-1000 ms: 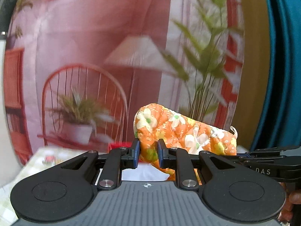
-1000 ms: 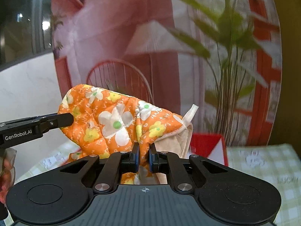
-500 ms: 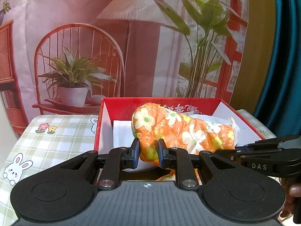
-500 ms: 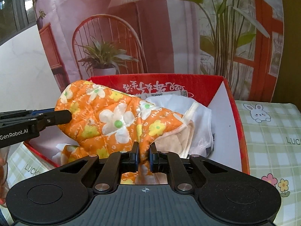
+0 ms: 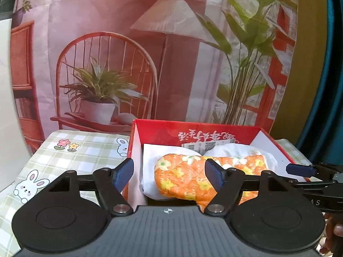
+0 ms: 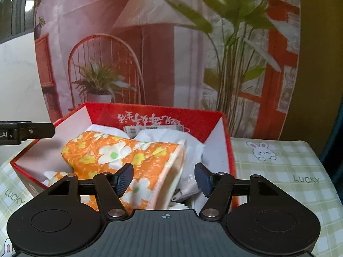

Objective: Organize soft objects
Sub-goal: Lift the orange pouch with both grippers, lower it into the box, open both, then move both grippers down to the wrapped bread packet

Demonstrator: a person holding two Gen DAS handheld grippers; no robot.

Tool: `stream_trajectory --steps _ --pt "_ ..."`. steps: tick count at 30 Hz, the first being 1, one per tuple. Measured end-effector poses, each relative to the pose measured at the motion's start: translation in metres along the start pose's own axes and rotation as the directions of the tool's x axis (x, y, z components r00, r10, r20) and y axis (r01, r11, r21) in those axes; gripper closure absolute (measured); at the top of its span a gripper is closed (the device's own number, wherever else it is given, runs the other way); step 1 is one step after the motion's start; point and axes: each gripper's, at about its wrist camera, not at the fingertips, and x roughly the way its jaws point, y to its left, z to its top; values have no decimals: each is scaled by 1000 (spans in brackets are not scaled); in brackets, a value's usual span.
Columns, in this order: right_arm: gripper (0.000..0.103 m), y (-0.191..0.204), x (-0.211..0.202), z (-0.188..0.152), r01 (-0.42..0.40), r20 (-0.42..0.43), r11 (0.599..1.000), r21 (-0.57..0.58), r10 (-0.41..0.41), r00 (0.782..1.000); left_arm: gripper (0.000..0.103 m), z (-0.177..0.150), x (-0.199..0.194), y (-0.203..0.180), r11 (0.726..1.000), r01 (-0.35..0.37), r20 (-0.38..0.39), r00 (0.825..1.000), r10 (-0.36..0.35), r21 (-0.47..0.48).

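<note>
Quilted orange cotton with white and yellow flowers: a padded oven mitt (image 5: pixel 193 176), lying inside the red cardboard box (image 5: pixel 193 128) on top of white crumpled wrapping (image 5: pixel 150 160); the box sits on the green-checked bunny-print desk (image 5: pixel 85 147). Left wrist view: left tool (image 5: pixel 169 176) stands wide, jaws opening, the mitt's rounded end between the blue pads but not pressed by them; the right tool's tip shows at the frame's right edge. Right wrist view: right tool (image 6: pixel 164 178) likewise wide and opening over the mitt's cuff end (image 6: pixel 171 171), pads clear of the cloth, nothing held. Mitt sprawls diagonally, cream lining showing at the cuff. Handling, as a judgement: light, soft, floppy, non-fragile; it should sag from any single pinch and compress readily. Fabric looks grippy, not slick. Best holds appear to be the bound cuff edge and the thick fingertip end, one tool each, to keep it flat.
</note>
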Motion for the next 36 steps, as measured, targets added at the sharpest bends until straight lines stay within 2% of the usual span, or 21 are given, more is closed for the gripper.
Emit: stream_trajectory --steps 2,6,8,9,13,17,23,27,32,36 --pt "43 -3 -7 -2 -2 17 1000 13 2 1000 24 -1 -6 -3 1000 3 -3 1000 -3 3" --pt "43 -8 -28 -10 -26 67 998 50 23 997 8 -9 -25 -12 999 33 -1 999 -33 -4" --pt "40 -10 -43 -17 -48 104 997 64 41 994 3 -15 -35 -16 999 43 0 999 -43 -6" --pt "33 -10 -50 -20 -56 121 996 65 48 991 0 -19 -40 -19 999 43 -3 999 -43 -3" --pt "31 -9 -76 -37 -66 168 996 59 55 984 0 -34 -51 -23 999 50 -40 998 -50 -14" --pt "31 -7 -95 -53 -74 197 996 54 62 979 0 -52 -55 -19 995 53 -88 994 -61 -86" --pt "32 1 -106 -81 -122 160 992 30 116 980 0 -80 -60 -18 996 26 -109 993 -35 -87" --pt "38 11 -101 -102 -155 87 988 -3 155 984 0 -92 -63 -26 1000 1 -83 997 1 22" --pt "42 24 -94 -115 -174 21 984 -37 175 984 0 -101 -64 -24 998 69 -91 993 -70 -14" --pt "42 30 -94 -117 -174 12 982 -73 175 984 3 -110 -58 -23 998 62 -121 991 -64 -16"
